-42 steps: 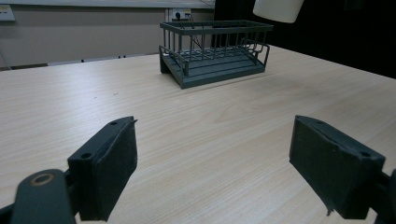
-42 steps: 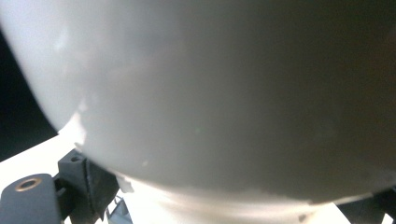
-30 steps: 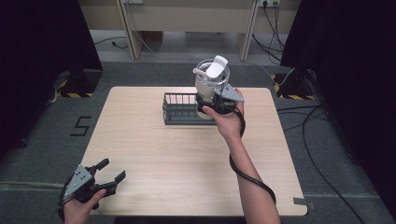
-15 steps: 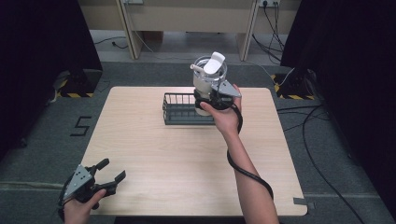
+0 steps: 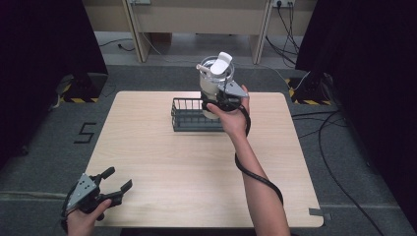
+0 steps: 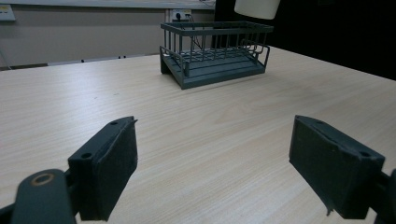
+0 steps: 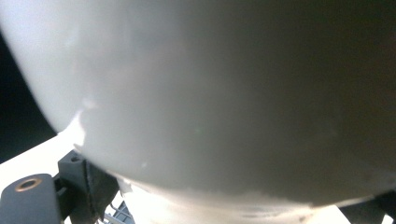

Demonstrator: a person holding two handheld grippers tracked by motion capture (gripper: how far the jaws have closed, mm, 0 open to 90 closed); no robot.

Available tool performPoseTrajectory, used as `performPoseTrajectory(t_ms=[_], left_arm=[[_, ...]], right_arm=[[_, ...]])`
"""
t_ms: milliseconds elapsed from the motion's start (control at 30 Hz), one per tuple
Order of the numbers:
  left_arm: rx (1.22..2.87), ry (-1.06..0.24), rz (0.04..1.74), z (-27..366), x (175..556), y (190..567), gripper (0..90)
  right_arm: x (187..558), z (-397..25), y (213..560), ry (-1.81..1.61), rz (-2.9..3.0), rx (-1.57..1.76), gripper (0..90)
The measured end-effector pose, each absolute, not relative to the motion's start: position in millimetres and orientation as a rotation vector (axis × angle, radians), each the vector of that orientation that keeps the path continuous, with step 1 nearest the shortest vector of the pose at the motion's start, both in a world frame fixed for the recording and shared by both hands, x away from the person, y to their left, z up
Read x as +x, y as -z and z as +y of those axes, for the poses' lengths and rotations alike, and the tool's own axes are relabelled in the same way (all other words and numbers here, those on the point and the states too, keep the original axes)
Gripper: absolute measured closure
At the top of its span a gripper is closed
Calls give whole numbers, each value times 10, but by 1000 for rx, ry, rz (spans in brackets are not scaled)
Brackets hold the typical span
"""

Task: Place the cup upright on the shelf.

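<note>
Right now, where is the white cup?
In the high view the white cup is held in the right gripper, lifted above the right end of the wire basket at the table's far edge.

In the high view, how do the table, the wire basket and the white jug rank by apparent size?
1. Table
2. Basket
3. Jug, though it is lifted nearer the camera, so its place against the basket is unsure.

We are seeing the jug [image 7: 210, 93] blurring up close, hiding the right gripper's [image 5: 222, 101] jaws; its top is running off frame.
</note>
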State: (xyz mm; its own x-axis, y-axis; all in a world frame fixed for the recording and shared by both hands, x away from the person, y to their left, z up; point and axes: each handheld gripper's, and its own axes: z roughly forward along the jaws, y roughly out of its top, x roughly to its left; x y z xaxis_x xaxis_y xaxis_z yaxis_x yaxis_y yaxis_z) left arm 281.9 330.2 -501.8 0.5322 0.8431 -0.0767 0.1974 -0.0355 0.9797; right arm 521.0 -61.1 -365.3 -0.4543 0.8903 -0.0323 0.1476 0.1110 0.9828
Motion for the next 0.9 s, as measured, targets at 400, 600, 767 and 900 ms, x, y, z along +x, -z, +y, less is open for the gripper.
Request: performPoseTrajectory(t_ms=[400,600,767,900], left_arm=[[1551,-658,922,3305,2822,5019,148],[1551,-657,922,3304,2823,5019,148],[1549,-657,924,3306,2822,5019,148],[1548,-657,925,3308,2824,5020,148]], right_arm=[[5305,-512,3633,-1390,1727,1016,111],[5352,-470,3630,-1387,1732,1017,110],[5386,-438,3642,-1385,1736,1024,110],[5410,-415,3658,-1380,1743,1023,111]])
